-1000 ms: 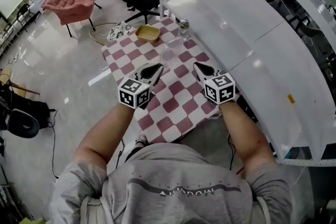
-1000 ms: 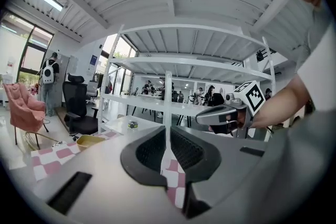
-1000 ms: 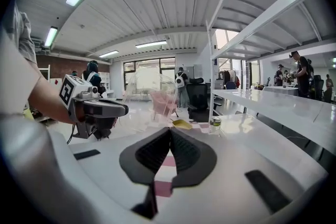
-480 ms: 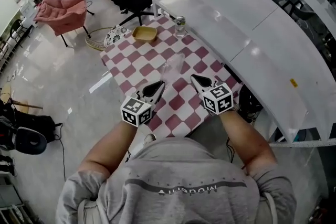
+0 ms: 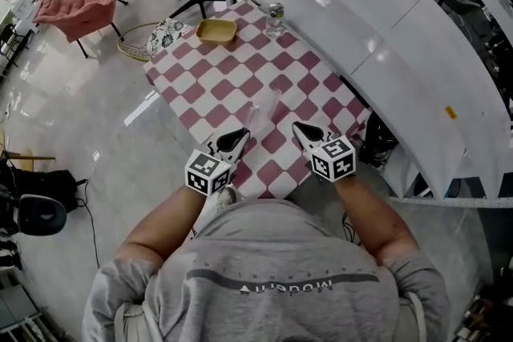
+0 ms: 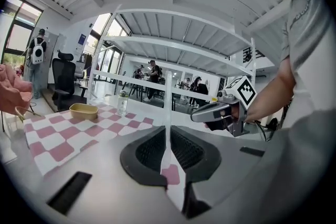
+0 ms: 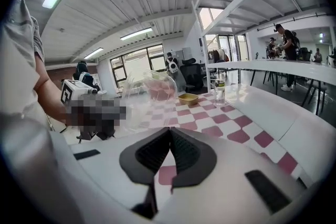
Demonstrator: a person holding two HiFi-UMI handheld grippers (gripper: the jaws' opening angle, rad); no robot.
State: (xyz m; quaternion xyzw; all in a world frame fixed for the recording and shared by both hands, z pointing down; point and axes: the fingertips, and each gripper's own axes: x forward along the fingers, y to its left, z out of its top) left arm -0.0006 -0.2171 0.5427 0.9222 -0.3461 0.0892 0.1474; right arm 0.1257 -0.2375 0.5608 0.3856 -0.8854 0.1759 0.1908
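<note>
The left gripper [image 5: 238, 137] hovers with its jaws pressed together, holding nothing. Just ahead, between both grippers, a clear cup [image 5: 263, 108] sits on the checkered table [image 5: 210, 84]. The right gripper [image 5: 300, 128] is likewise closed and empty.

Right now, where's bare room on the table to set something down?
Widest free patch: middle of the checkered table, between yellow tray and bottle at the far end and the clear cup. The strip along the white shelf is bare. Crowded: near edge, left gripper and right gripper close to the cup.
</note>
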